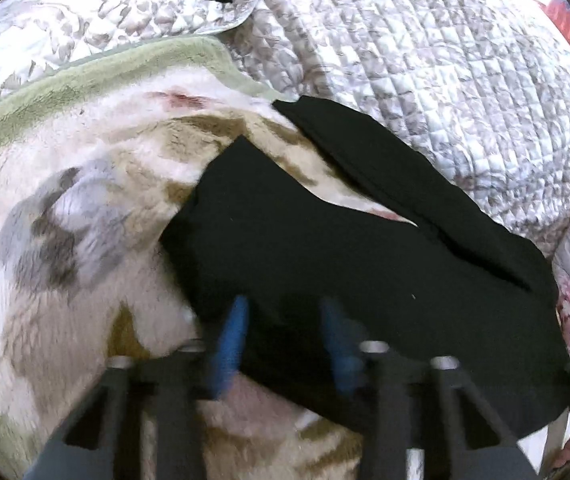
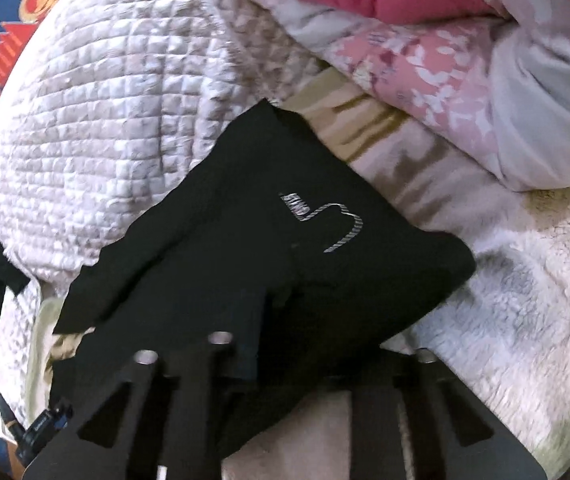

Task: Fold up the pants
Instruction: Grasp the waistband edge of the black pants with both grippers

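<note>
Quilted bedspread (image 1: 425,60), plush blanket (image 1: 65,208)

Seeing one pair of black pants (image 1: 325,248) lying on the bed. Counting one fluffy blanket (image 1: 85,208) under it, and one bumpy quilt (image 1: 425,60) beside that. Spotting one pillow (image 1: 85,28) at the top. Noticing one pink flowery cover (image 2: 425,80) bunched at the side. Counting two grippers, the left gripper (image 1: 285,320) and the right gripper (image 2: 285,320).
</note>
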`<action>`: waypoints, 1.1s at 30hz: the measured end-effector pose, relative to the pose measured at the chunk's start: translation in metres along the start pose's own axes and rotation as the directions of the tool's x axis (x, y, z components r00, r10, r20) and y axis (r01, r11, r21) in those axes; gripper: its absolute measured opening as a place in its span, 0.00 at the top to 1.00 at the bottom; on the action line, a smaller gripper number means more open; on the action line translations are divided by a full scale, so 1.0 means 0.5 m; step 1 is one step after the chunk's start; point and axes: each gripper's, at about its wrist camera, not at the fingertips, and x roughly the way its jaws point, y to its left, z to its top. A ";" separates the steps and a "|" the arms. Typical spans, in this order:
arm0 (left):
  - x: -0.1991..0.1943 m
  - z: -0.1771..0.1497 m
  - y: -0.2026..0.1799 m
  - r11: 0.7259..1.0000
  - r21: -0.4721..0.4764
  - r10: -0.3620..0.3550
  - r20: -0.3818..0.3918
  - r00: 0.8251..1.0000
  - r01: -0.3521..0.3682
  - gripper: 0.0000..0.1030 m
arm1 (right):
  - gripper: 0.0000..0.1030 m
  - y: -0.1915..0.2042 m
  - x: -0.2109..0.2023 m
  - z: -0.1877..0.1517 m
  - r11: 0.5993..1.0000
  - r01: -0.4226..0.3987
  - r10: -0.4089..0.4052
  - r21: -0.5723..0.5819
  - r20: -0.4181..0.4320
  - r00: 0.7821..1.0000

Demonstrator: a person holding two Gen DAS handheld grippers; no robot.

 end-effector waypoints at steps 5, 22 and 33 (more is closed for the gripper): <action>-0.018 0.008 0.011 1.000 -0.019 0.025 0.020 0.999 -0.025 0.99 | 0.95 0.010 -0.042 0.001 0.999 -0.041 0.041 0.000 0.012 0.999; -0.120 -0.066 0.088 0.982 -0.089 -0.173 -0.061 0.983 0.168 0.93 | 0.95 -0.031 -0.129 -0.076 0.999 -0.049 0.049 0.000 -0.088 0.995; -0.027 -0.042 0.032 0.996 -0.016 -0.085 -0.002 0.996 0.085 0.60 | 0.95 -0.047 -0.117 -0.082 0.996 -0.078 0.081 0.039 -0.085 0.993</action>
